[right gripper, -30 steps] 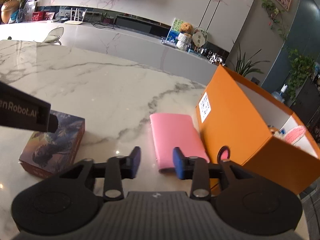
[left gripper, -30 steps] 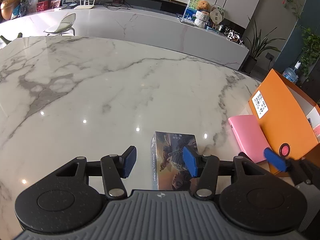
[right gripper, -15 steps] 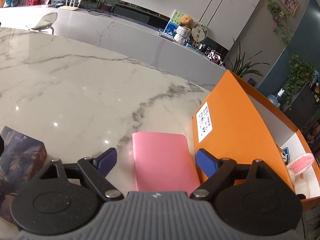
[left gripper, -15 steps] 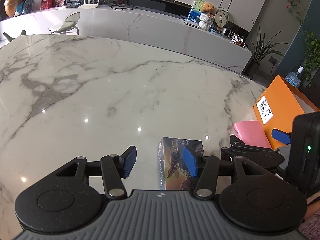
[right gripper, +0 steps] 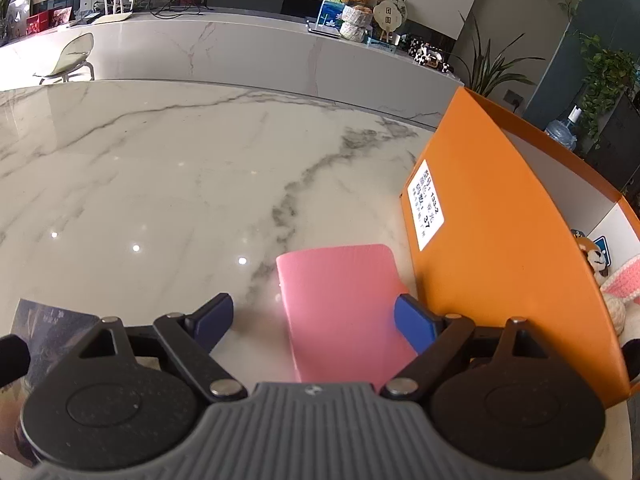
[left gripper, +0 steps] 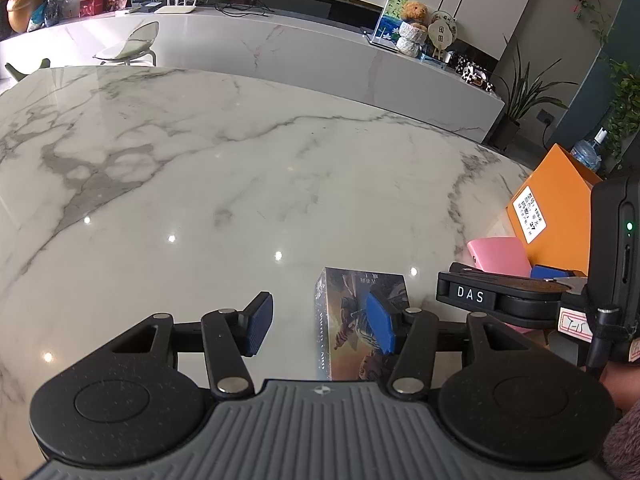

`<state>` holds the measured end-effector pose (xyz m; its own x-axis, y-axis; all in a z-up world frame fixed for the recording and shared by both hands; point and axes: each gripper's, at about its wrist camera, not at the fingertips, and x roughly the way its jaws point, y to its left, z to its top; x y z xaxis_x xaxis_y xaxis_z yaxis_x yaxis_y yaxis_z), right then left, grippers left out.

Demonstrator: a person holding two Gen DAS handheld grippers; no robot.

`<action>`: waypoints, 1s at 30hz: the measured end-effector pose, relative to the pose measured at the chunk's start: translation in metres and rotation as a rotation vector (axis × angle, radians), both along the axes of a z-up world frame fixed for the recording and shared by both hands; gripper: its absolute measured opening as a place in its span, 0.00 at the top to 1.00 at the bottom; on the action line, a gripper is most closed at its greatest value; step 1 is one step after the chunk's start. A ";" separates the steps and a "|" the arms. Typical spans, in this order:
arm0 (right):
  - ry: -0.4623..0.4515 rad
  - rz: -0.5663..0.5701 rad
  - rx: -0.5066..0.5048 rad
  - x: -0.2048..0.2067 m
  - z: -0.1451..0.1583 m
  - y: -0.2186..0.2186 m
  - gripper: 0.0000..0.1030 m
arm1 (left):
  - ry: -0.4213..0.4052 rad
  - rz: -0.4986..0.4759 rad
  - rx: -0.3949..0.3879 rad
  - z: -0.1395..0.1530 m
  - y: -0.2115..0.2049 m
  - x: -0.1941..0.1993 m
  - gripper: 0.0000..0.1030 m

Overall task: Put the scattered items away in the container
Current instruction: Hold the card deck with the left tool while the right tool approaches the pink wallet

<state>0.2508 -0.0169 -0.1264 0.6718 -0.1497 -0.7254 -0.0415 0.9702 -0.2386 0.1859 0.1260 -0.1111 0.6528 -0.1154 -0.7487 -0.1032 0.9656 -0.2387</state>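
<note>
A flat pink case [right gripper: 340, 300] lies on the marble table, its right edge close against the orange box [right gripper: 480, 220]. My right gripper [right gripper: 314, 320] is open wide and straddles the case's near end; both blue pads [right gripper: 412, 322] stand clear of it. A dark illustrated box [left gripper: 352, 288] lies just beyond my left gripper [left gripper: 320, 322], which is open with its right pad in front of the box's top. The same box shows at the lower left [right gripper: 44, 320] of the right wrist view. In the left wrist view the pink case [left gripper: 498, 254] and the orange box [left gripper: 560, 200] sit at the right.
Soft toys [right gripper: 624, 280] lie inside the orange box. The white marble table [left gripper: 200, 180] stretches far to the left and back. The right tool's black body [left gripper: 500, 298] and a sleeve [left gripper: 624, 440] fill the left wrist view's right edge. A counter and chair stand beyond.
My right gripper's jaws have spread much wider and it has shifted right, so that it straddles the pink case. Its body has come into the left wrist view. The left gripper stayed still.
</note>
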 end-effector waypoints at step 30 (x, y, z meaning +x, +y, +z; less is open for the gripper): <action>-0.187 0.069 0.068 -0.124 0.016 -0.023 0.48 | -0.033 -0.091 -0.028 -0.001 -0.028 -0.010 0.15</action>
